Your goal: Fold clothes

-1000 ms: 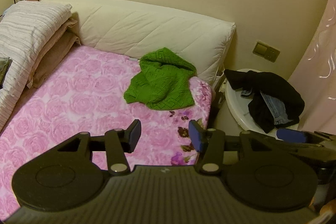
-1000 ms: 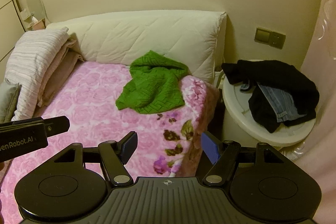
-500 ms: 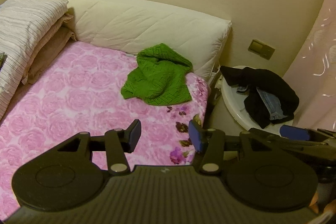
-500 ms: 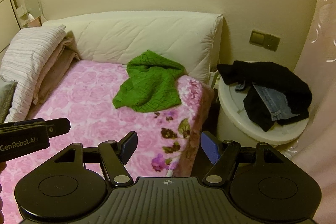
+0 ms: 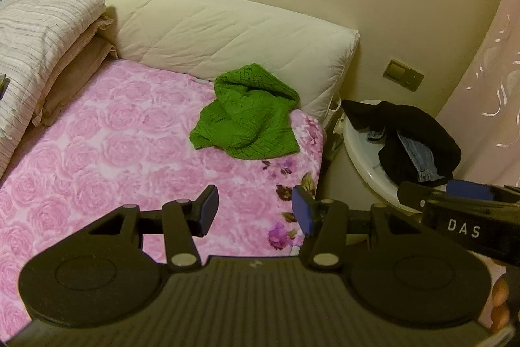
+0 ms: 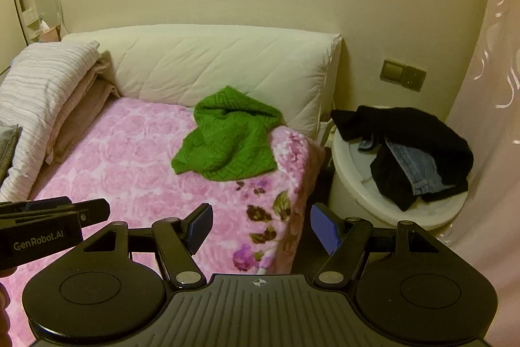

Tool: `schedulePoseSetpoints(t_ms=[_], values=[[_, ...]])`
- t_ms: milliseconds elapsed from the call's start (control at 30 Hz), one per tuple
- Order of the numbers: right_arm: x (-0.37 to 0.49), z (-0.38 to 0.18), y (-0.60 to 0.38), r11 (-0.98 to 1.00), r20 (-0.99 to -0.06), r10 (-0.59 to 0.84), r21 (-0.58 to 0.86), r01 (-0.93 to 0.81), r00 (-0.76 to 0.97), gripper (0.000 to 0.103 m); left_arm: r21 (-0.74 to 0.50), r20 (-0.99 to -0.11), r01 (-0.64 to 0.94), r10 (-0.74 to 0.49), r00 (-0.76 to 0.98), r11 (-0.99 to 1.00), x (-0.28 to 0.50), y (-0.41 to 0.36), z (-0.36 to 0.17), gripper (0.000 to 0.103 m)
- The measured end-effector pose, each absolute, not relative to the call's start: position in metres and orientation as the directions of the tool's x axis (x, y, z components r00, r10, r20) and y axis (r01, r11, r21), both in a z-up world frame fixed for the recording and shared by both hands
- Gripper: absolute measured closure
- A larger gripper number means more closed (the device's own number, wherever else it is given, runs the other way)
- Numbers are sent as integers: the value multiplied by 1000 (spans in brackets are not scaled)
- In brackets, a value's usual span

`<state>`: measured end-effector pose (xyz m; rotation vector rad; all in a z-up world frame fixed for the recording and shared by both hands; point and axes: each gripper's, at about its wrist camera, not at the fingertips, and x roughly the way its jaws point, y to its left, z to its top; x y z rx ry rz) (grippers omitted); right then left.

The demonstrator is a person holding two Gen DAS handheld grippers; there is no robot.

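A crumpled green knitted sweater (image 5: pixel 248 114) lies on the pink rose-patterned blanket (image 5: pixel 113 145), its top edge against the long cream quilted bolster (image 5: pixel 227 31) at twelve o'clock. The left gripper (image 5: pixel 255 210) hovers over the blanket's near edge with jaws wide apart and nothing between them; the right gripper (image 6: pixel 260 228) is likewise spread and empty. At nine o'clock sits a stack of folded striped bedding (image 5: pixel 35 34). At three o'clock, off the bed, a white round tub (image 6: pixel 354 184) holds black and denim garments (image 6: pixel 419 152).
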<state>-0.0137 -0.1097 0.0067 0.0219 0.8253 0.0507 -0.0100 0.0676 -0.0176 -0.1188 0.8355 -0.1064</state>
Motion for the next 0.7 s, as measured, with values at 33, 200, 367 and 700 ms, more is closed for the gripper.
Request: schedulePoseSetpoints(t_ms=[33,200,367,700], values=[[-14,7,-109,999,-733,52,36,-37,679,33,-148,-731,47,-141,667,988,-10,68,-17,57],[-14,5,-105,999,-730,42,22,-38,682,33,-155,-731,45,-145,667,987,-7,74,-16,57],[-11,3,-104,999,-731,37,14,-39,681,33,-160,-732,43,-147,665,986,-3,78,-15,57],[-5,3,-99,998,-731,39,-1,-58,681,33,-163,-739,9,-128,661,987,0,90,-19,57]])
